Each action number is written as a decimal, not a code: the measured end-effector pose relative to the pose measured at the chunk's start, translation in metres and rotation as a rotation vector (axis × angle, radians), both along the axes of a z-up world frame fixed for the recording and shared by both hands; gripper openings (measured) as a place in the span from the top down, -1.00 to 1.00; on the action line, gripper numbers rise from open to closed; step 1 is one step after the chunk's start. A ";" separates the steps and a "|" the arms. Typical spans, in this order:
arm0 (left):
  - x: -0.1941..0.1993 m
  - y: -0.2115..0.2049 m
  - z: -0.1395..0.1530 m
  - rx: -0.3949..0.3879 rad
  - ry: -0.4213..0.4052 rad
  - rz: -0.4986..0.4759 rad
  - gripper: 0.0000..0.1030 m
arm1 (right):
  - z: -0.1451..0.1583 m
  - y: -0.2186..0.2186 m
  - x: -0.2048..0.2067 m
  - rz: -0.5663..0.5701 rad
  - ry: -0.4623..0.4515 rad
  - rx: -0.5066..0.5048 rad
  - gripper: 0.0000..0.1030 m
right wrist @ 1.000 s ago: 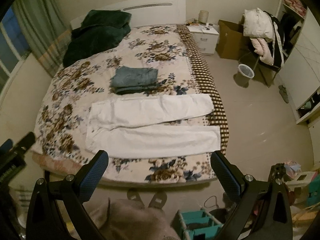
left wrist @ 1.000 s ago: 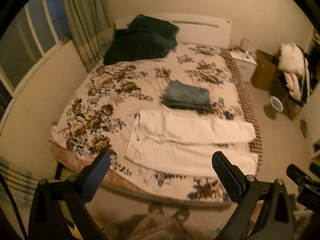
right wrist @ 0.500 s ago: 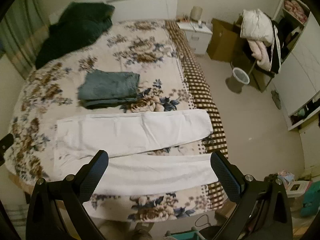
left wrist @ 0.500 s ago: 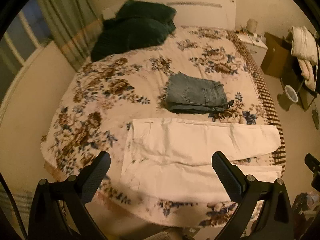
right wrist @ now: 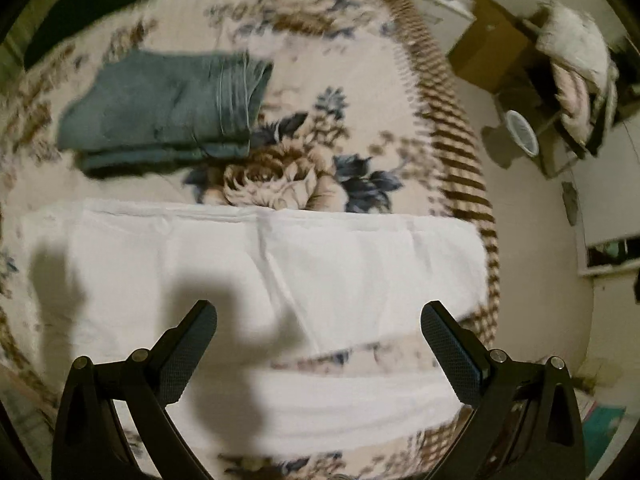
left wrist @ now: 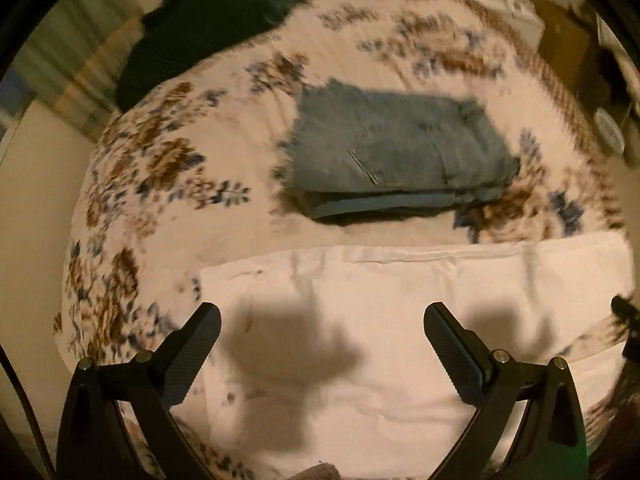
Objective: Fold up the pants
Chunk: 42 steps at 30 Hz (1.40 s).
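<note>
White pants (left wrist: 400, 288) lie spread flat across the near part of the floral bedspread (left wrist: 160, 152), legs running to the right. My left gripper (left wrist: 322, 320) hovers open over the waist end, nothing between its fingers. In the right wrist view the two white pant legs (right wrist: 360, 264) lie side by side with a strip of bedspread between them. My right gripper (right wrist: 318, 318) hangs open above the leg end, close to the cloth, holding nothing. Both grippers cast shadows on the pants.
Folded blue jeans (left wrist: 396, 152) sit on the bed just beyond the white pants, also in the right wrist view (right wrist: 160, 112). A dark green blanket (left wrist: 216, 12) lies at the head of the bed. Right of the bed are a cardboard box (right wrist: 492, 48), a white bin (right wrist: 520, 128) and piled clothes (right wrist: 576, 52).
Both grippers have moved forward and down from beyond the foot of the bed to just above the white pants. Both stayed open.
</note>
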State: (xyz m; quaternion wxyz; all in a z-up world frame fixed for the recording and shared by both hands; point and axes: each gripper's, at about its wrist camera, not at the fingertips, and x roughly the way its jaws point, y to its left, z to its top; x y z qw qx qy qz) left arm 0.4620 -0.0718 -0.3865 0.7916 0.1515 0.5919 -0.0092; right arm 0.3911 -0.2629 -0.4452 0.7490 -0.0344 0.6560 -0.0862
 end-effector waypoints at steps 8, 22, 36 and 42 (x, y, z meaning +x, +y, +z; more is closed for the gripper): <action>0.042 -0.066 -0.153 0.213 0.217 -0.372 -1.00 | -0.155 0.023 0.064 0.356 0.270 -0.098 -1.00; 0.057 -0.061 -0.186 0.018 0.441 -0.624 0.07 | -0.209 0.011 0.091 0.502 0.345 0.111 0.46; -0.062 -0.033 -0.005 -0.179 0.075 -0.266 0.87 | -0.083 -0.009 -0.009 0.235 0.056 0.100 0.77; -0.176 -0.006 -0.028 -0.278 0.133 -0.007 0.87 | -0.060 0.025 -0.134 0.169 0.021 0.106 0.78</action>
